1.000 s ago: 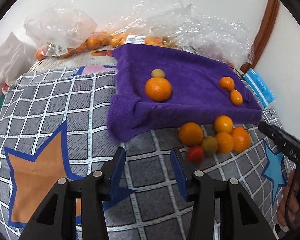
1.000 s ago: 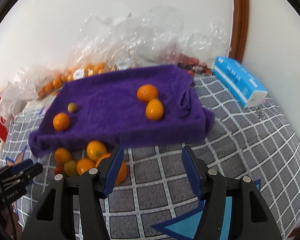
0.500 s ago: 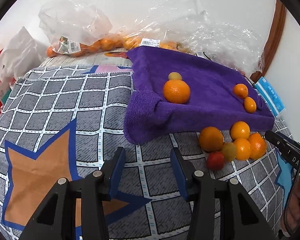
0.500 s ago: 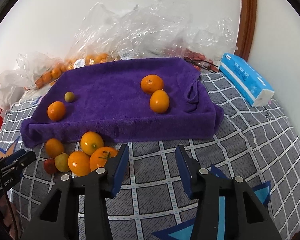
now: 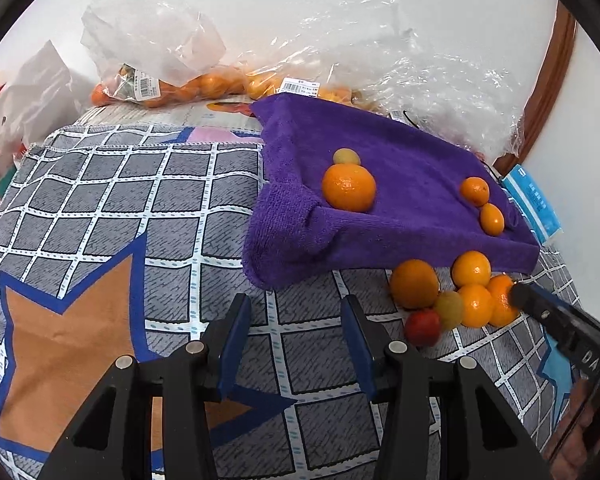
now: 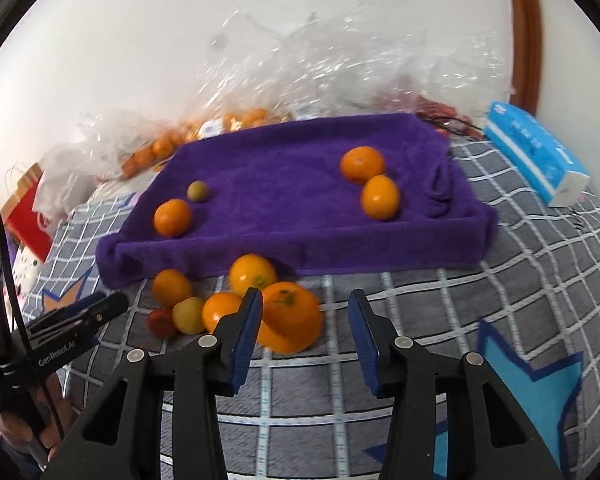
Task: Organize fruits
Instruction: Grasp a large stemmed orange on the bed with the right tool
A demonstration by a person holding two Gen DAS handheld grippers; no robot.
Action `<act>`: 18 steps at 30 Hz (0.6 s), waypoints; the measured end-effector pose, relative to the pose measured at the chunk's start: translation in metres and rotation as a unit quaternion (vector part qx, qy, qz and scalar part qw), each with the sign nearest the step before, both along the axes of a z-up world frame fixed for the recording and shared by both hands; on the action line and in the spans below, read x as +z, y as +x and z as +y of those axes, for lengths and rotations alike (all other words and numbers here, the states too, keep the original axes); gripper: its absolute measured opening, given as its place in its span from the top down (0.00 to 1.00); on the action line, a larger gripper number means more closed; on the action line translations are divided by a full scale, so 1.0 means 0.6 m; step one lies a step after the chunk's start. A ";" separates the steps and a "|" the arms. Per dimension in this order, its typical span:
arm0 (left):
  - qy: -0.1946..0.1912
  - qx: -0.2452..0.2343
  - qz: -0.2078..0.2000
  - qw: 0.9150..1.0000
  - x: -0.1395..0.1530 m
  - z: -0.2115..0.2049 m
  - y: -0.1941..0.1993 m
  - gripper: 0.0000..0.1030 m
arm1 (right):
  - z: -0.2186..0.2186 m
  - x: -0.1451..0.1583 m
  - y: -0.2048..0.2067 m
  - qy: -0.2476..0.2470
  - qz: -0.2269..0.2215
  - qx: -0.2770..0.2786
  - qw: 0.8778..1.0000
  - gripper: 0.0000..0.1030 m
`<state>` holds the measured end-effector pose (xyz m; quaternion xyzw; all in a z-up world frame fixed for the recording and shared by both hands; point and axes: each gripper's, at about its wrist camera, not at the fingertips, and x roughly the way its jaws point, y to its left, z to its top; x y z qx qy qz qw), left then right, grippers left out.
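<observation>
A purple terry towel (image 6: 300,208) lies spread over a grey checked cloth with blue and orange stars (image 5: 112,216), occupying the upper middle of the right wrist view. On the towel rest four fruits: a round orange (image 6: 172,217) and a small green-yellow fruit (image 6: 197,191) at its left, two more oranges (image 6: 362,163) touching each other at its right. Just below the towel's front edge, in the lower left centre of that view, lies a loose cluster of fruit on the cloth: a large orange with a green stem (image 6: 290,316), several smaller oranges, a yellowish fruit (image 6: 188,315) and a small red one (image 6: 161,321). The right tongs (image 6: 305,312) have just been closing; their blue pads stand apart with the large orange partly between them, not pressed. The left tongs (image 5: 296,328) hang partly open over bare cloth, holding nothing. Clear plastic bags of oranges (image 5: 160,84) line the wall behind.
</observation>
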<state>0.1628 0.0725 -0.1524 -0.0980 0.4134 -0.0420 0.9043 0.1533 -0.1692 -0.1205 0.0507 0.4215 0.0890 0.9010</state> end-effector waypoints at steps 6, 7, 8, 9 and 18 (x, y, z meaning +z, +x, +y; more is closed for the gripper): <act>-0.006 -0.004 -0.002 1.000 0.005 -0.004 -0.004 0.57 | 0.016 -0.023 0.004 -0.010 0.010 0.005 1.000 0.57; -0.007 -0.005 -0.002 1.000 0.005 -0.004 -0.004 0.57 | 0.013 -0.023 0.006 -0.005 0.011 0.004 1.000 0.59; -0.008 -0.006 -0.002 1.000 0.005 -0.004 -0.005 0.57 | 0.009 -0.023 0.006 -0.001 0.012 0.003 1.000 0.60; -0.011 -0.007 -0.003 1.000 0.006 -0.004 -0.006 0.57 | 0.004 -0.022 0.005 0.005 0.013 0.001 1.000 0.60; -0.030 -0.078 -0.014 0.996 0.018 -0.039 -0.024 0.59 | -0.057 -0.014 -0.021 -0.038 0.001 -0.023 0.999 0.60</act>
